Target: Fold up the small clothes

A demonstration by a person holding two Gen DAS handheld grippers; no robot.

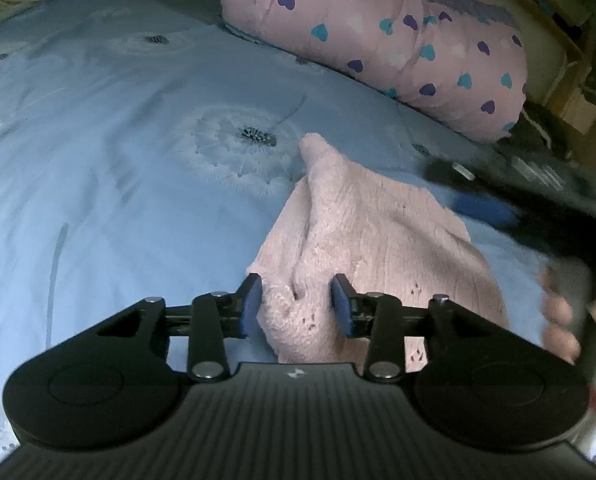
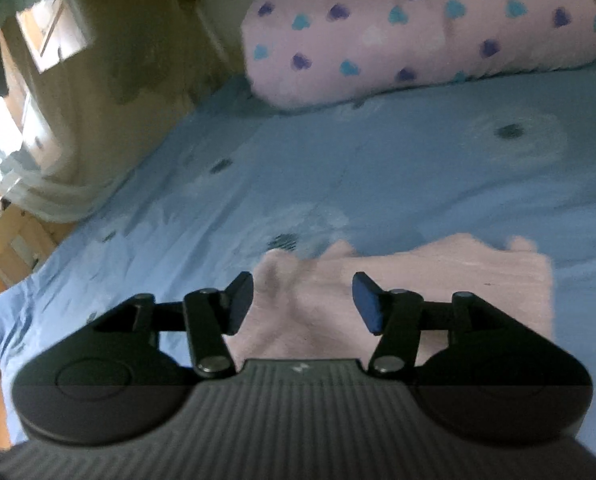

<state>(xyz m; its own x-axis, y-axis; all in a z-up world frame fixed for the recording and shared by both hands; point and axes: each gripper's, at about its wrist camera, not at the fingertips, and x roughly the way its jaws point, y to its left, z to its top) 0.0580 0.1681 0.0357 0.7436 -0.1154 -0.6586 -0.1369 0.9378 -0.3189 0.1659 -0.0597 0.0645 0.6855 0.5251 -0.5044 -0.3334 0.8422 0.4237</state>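
1. We are working on one small pink knitted garment [image 1: 362, 248], which lies on the bed's blue dandelion-print sheet [image 1: 117, 160]. In the left wrist view it spreads from the centre of the picture toward 4 o'clock.
2. We judge the fold to be partly done. In the right wrist view the garment [image 2: 438, 280] has a fairly straight, squared edge toward 3 o'clock, as if a layer has been laid over. Its end toward 9 o'clock is bunched and lumpy, and blur hides the detail.
3. In the left wrist view a narrow tip of the knit pokes out toward 12 o'clock, and a raised ridge runs down from it to our fingers. That part still needs flattening or folding in.
4. Our left gripper [image 1: 298, 304] has its fingers set narrow, either side of a hump of the knit. The fabric sits between them, but the pads do not look pressed on it.
5. Our right gripper [image 2: 304, 304] is wider apart and hangs over the bunched end, gripping nothing.
6. A person's hand [image 1: 562, 312] shows blurred at 3 o'clock in the left view.
7. Further out, a pink heart-print pillow [image 1: 378, 36] lies at 1 o'clock along the bed's far side.
8. We can see no other clothes waiting, and no finished stack.
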